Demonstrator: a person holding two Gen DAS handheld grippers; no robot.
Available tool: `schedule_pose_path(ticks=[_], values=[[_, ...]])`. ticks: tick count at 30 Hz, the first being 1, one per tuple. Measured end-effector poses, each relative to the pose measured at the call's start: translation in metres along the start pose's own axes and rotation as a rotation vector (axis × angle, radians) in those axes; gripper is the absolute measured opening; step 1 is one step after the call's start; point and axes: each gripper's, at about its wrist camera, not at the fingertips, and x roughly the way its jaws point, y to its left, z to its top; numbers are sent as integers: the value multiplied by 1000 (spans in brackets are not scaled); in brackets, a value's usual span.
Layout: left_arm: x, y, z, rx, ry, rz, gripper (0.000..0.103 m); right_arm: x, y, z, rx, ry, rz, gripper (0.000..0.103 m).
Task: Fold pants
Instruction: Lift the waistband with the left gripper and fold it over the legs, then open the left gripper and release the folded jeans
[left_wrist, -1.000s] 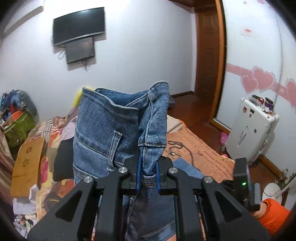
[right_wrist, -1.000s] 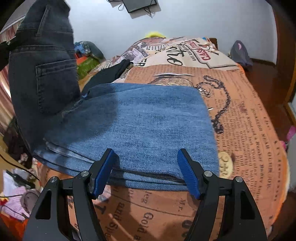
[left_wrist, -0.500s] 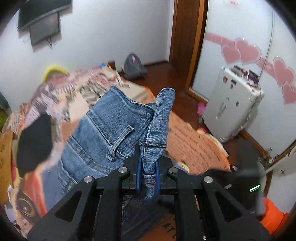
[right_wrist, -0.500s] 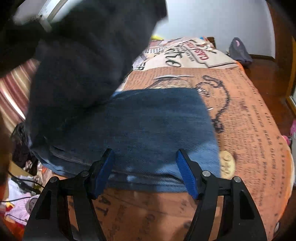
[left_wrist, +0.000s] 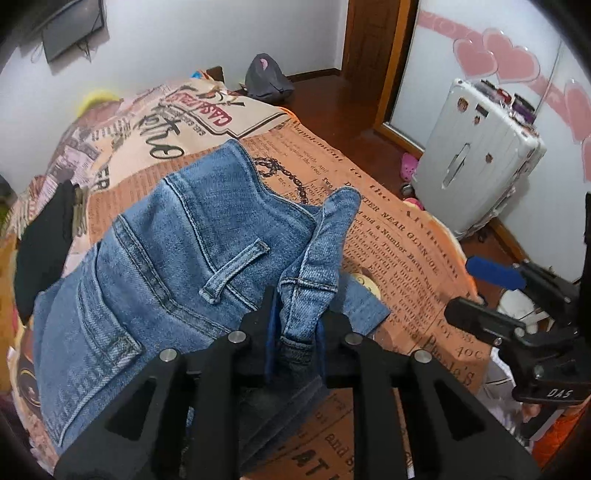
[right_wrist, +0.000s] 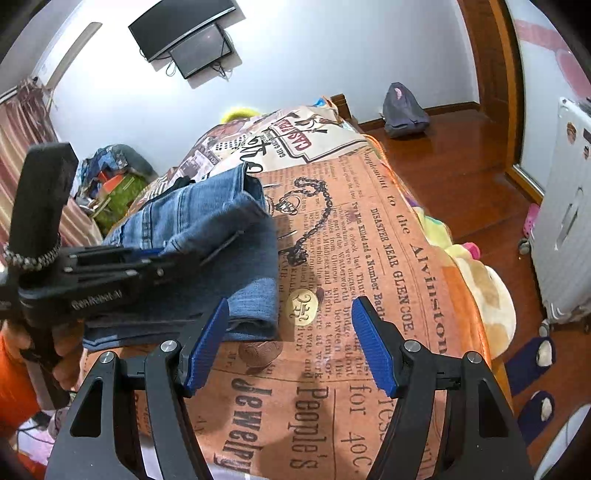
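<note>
Blue jeans (left_wrist: 173, 258) lie folded on the orange newspaper-print bedspread (left_wrist: 388, 236). My left gripper (left_wrist: 295, 332) is shut on the waistband corner, laid down over the folded legs near the bed's front edge. In the right wrist view the folded jeans (right_wrist: 221, 236) lie left of centre with the left gripper (right_wrist: 110, 269) across them. My right gripper (right_wrist: 290, 339) is open and empty, just right of the jeans' front corner, above the bedspread (right_wrist: 369, 258). Its blue pad also shows in the left wrist view (left_wrist: 495, 275).
A white suitcase (left_wrist: 480, 162) stands on the wooden floor right of the bed. A black garment (left_wrist: 44, 236) lies at the bed's left side. A grey backpack (right_wrist: 404, 110) sits by the far wall. Slippers (right_wrist: 532, 369) lie on the floor at right.
My left gripper swung the waistband over and down onto the folded legs. My right gripper drew back and to the right, off the jeans' edge, still open.
</note>
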Motion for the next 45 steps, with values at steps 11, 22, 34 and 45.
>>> schedule_pose_path(ticks=[11, 22, 34, 45], values=[[-62, 10, 9, -32, -151, 11, 67, -14, 5, -4, -17, -12, -5, 66], [-85, 192, 5, -191, -126, 277, 72, 22, 59, -7, -117, 63, 88, 68], [19, 288, -30, -210, 68, 251, 74, 78, 93, -21, -169, 204, 109, 71], [-20, 272, -106, -182, 23, 224, 74, 120, 86, 23, -233, 219, 27, 74]])
